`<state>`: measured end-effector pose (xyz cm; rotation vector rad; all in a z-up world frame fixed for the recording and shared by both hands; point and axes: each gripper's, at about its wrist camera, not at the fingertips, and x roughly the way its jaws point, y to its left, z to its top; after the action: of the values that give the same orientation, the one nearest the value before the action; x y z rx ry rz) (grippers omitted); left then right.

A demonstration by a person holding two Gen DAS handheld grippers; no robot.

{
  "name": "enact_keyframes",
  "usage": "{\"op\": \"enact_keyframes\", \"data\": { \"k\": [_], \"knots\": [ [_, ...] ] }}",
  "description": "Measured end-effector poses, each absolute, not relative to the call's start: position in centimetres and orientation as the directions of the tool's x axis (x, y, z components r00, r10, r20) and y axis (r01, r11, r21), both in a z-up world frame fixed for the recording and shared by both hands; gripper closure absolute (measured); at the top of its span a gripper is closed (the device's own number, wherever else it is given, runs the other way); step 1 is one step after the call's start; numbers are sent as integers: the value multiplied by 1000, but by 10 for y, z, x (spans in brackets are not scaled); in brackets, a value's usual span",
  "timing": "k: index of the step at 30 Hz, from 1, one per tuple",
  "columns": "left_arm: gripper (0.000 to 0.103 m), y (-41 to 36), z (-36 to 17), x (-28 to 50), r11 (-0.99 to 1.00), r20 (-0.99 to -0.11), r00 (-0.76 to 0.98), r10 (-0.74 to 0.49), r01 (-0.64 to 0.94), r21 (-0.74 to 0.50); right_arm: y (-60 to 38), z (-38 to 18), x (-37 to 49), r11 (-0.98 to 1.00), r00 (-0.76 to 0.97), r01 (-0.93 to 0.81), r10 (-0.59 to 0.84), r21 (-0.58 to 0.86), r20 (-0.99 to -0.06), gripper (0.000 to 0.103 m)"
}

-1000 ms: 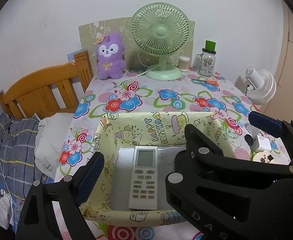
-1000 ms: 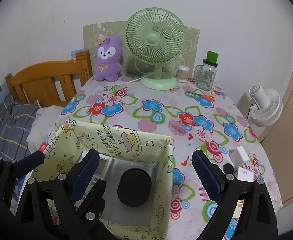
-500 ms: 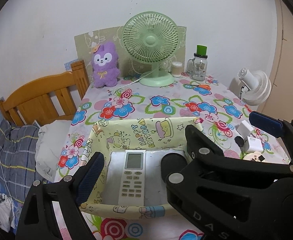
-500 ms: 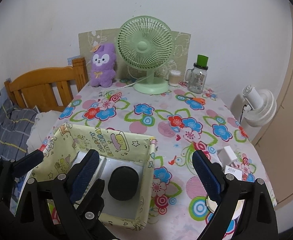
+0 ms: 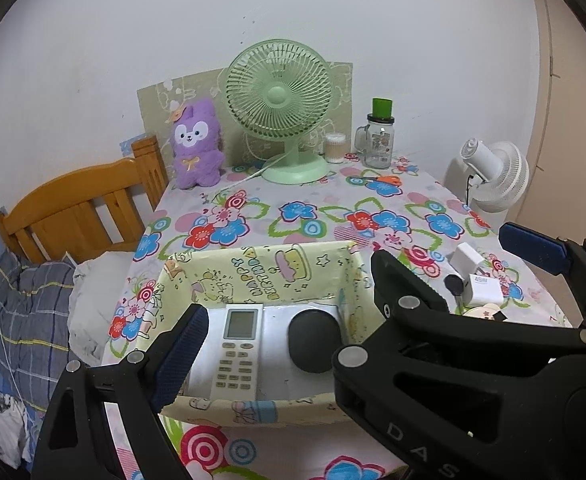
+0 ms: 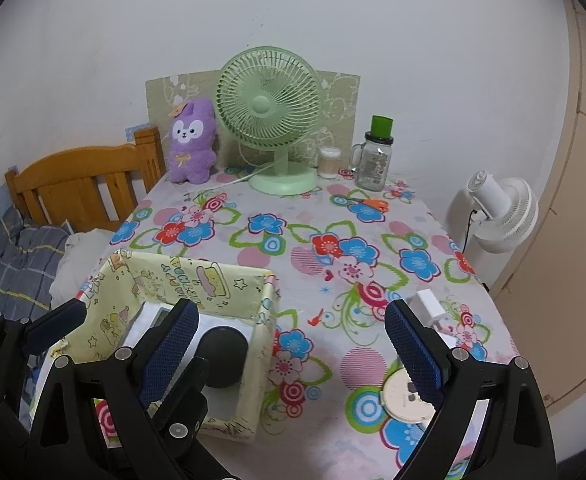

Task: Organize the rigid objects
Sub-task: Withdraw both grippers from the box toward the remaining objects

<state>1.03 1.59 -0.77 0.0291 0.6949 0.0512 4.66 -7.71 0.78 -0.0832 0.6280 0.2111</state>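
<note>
A yellow cartoon-print box (image 5: 261, 270) (image 6: 267, 304) sits on the near left of the flowered table. Inside it lie a white remote control (image 5: 239, 350) and a dark round object (image 5: 313, 340) (image 6: 225, 356). My left gripper (image 5: 357, 300) is open and empty, held above and in front of the box. My right gripper (image 6: 289, 344) is open and empty, to the right of the box over the cloth. A white charger (image 5: 481, 288) (image 6: 429, 304) and a round cream disc (image 6: 403, 394) lie at the near right.
At the back stand a green desk fan (image 6: 269, 120), a purple plush rabbit (image 6: 191, 140), a glass jar with green lid (image 6: 375, 160) and a small cotton-swab pot (image 6: 329, 162). Orange scissors (image 6: 369, 202) lie near them. A white floor fan (image 6: 501, 208) stands right of the table, a wooden bed (image 6: 81, 184) left.
Both grippers have pulled back and up from the box, so more of the table shows. The dark round object now lies beside the remote in full view.
</note>
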Motion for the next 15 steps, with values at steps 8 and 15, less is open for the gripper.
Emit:
{"op": "enact_keyframes", "data": {
  "k": [8, 15],
  "knots": [
    [11, -2, -5, 4, 999, -632, 774, 41, -15, 46, -97, 11, 38, 979, 798, -205, 158, -14, -581, 7],
    [11, -21, -2, 0, 999, -623, 782, 19, 15, 49, -117, 12, 30, 984, 807, -176, 138, -10, -574, 7]
  ]
}}
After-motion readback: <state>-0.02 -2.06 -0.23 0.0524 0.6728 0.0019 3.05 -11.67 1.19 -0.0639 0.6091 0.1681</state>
